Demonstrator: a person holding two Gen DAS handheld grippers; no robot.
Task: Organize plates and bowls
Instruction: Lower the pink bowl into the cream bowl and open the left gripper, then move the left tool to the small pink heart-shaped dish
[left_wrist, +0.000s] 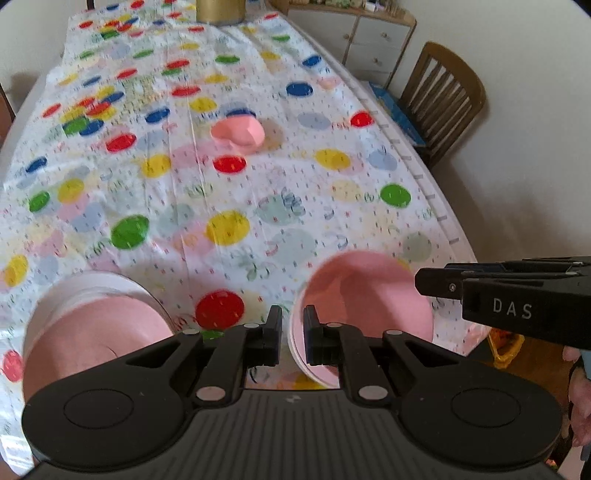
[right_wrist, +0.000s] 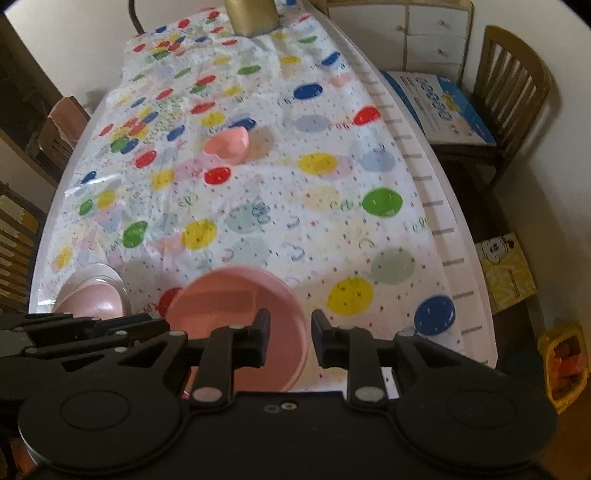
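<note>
Two pink bowls sit at the near edge of the worktop, spread with a balloon-print cloth, as you work to tidy the crockery. Your left gripper has its jaws nearly closed on the near rim of the tilted pink bowl, one finger inside the wall and one outside, so the bowl appears pinched and lifted on that side. Your right gripper stands with its jaws parted and nothing pressed between them; the same bowl's right rim lies by the left finger.

To the left, a second pink bowl rests in a white-rimmed dish. Farther up the cloth, well apart from both, sits a small heart-shaped pink dish, with a gold canister at the far end.

The bowls look like light, stiff plastic or melamine: easy to lift, but smooth-walled and likely to slip or swing from a one-sided pinch. Take each by the rim, jaws straddling the wall and seated deep, and keep it level when you nest it in its neighbour.
</note>
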